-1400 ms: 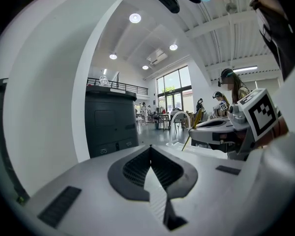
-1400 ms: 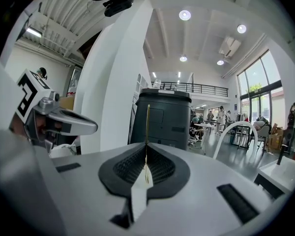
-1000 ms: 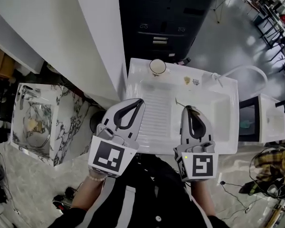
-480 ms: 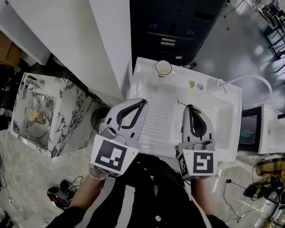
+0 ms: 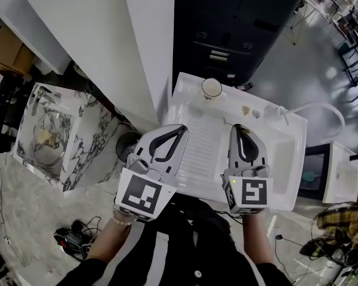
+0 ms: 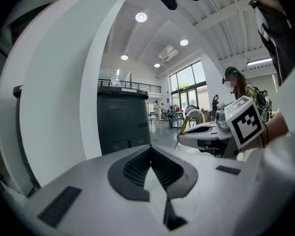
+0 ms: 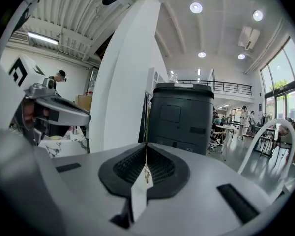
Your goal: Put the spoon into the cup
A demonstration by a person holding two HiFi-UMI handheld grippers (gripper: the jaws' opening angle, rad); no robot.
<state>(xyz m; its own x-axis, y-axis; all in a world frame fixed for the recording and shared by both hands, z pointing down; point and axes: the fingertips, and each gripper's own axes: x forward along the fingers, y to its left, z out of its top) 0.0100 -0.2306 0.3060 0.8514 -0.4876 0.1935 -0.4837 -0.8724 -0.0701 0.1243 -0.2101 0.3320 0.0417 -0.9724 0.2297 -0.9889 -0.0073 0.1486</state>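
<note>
Your right tongs (image 7: 146, 144) are closed tight on the spoon (image 7: 146, 172): its thin gold shaft is pinched between the pads and stands upright past the tips. In the head view these tongs (image 5: 234, 126) hang over the white counter (image 5: 188, 103), at the right edge of its ribbed drainboard (image 5: 203, 145) and beside the basin (image 5: 280, 154). Your left tongs (image 6: 151, 149) have their tips pressed together with nothing between them, and they sit over the drainboard's left edge (image 5: 182, 127). The cup (image 5: 212, 88) stands upright at the counter's far rim, in front of the dark cabinet (image 5: 227, 28), beyond both tongs and apart from the spoon.
</note>
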